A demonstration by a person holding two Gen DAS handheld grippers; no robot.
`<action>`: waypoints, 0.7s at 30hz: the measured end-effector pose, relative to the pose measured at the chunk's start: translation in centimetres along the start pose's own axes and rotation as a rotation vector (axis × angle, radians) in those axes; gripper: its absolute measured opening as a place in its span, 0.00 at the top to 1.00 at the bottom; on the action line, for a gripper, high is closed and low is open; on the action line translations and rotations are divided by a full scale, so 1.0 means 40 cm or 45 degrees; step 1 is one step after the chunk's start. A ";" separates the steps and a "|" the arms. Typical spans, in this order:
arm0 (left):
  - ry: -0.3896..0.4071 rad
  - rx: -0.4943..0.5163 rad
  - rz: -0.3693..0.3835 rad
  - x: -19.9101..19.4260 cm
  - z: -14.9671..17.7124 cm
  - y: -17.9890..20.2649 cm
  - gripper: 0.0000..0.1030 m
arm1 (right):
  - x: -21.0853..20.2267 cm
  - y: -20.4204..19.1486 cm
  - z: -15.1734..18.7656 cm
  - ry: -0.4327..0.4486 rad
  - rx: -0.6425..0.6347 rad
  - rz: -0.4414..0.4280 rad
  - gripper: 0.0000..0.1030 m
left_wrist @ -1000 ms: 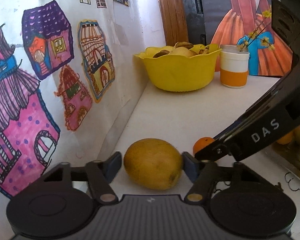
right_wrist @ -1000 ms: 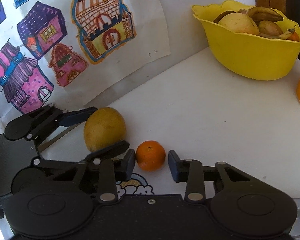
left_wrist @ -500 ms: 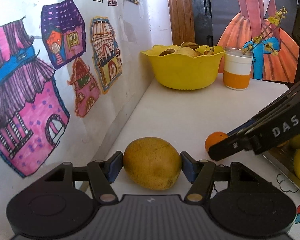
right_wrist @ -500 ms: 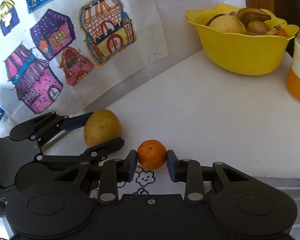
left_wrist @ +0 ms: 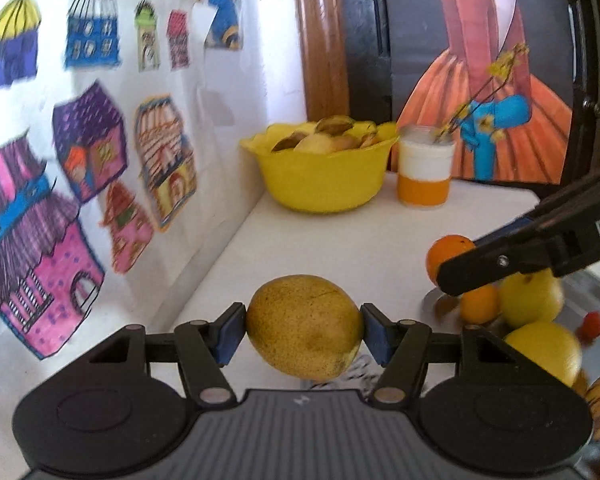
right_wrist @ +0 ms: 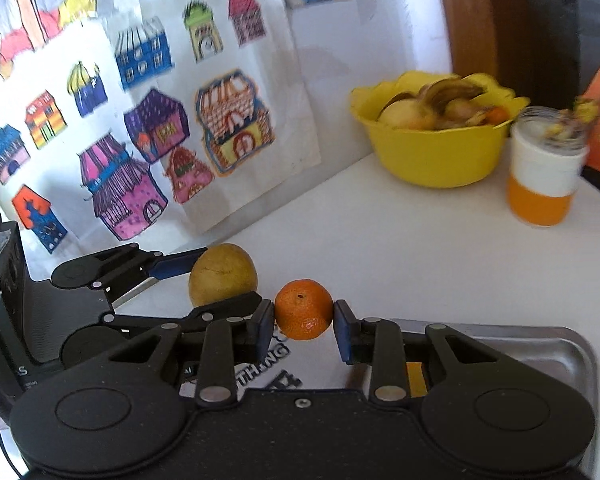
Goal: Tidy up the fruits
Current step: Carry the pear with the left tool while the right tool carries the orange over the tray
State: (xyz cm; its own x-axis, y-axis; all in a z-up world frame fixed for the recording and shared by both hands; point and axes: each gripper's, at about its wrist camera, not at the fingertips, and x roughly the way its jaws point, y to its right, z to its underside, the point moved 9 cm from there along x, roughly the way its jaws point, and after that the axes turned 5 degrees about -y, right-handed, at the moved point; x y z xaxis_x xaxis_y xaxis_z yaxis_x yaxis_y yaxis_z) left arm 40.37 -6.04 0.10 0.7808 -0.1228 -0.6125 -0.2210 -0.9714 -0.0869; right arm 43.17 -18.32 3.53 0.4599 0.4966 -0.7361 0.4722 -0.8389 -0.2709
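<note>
The left gripper (left_wrist: 303, 334) clamps a yellow-brown oval fruit (left_wrist: 304, 326) between its two blue pads (left_wrist: 231, 332), one pressed to each end. The fruit's skin is matte, finely speckled and marked by a thin dark scratch; it is held clear of the white tabletop (left_wrist: 340, 240). The fingers themselves are black, with jointed links and silver rivets.

The right gripper (right_wrist: 303, 322) pinches a small round mandarin (right_wrist: 303, 309), glossy orange with a dimpled rind and a dark stem dot on top, squeezed between blue-faced pads (right_wrist: 342, 334). It hangs above a printed paper sheet with black lettering (right_wrist: 274, 360), just beside the rim of a shiny metal tray (right_wrist: 540, 340). In the left view, the tray holds smooth yellow round fruits (left_wrist: 534, 296) and another small orange one (left_wrist: 480, 304), partly behind the right gripper's black arm.

Further back on the table stands a yellow plastic bowl (right_wrist: 432, 156) with a wavy, scalloped rim, heaped with a pale round fruit and brown-spotted bananas. Just beside it is a cylindrical jar (right_wrist: 544, 176), white above and orange below, with yellow-flowered twigs sticking out.

Along the left side runs a white paper sheet (right_wrist: 260, 60) of hand-coloured house drawings in marker pink, purple, blue and orange. A cut-out figure in an orange pleated dress (left_wrist: 500, 120) stands behind the jar.
</note>
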 end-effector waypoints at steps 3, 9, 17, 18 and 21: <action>0.045 -0.021 0.014 -0.017 -0.026 0.039 0.36 | -0.054 0.026 0.019 0.046 -0.009 0.046 0.67; 0.083 -0.089 0.102 -0.035 -0.070 0.126 0.36 | -0.157 0.104 0.086 0.165 -0.004 0.136 0.67; 0.109 -0.072 0.212 -0.056 -0.100 0.260 0.36 | -0.262 0.210 0.196 0.243 -0.010 0.236 0.67; 0.113 -0.065 0.226 -0.059 -0.103 0.278 0.36 | -0.271 0.221 0.208 0.248 -0.012 0.244 0.67; 0.119 -0.038 0.266 -0.070 -0.108 0.333 0.36 | -0.295 0.246 0.247 0.262 -0.015 0.264 0.67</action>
State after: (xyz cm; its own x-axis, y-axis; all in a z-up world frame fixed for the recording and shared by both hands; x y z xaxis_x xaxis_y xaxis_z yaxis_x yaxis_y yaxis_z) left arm 37.76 -19.52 4.03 0.7712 -0.3388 -0.5389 -0.3672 -0.9283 0.0581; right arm 34.97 -34.65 3.40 0.6900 0.3504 -0.6333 0.3604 -0.9252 -0.1192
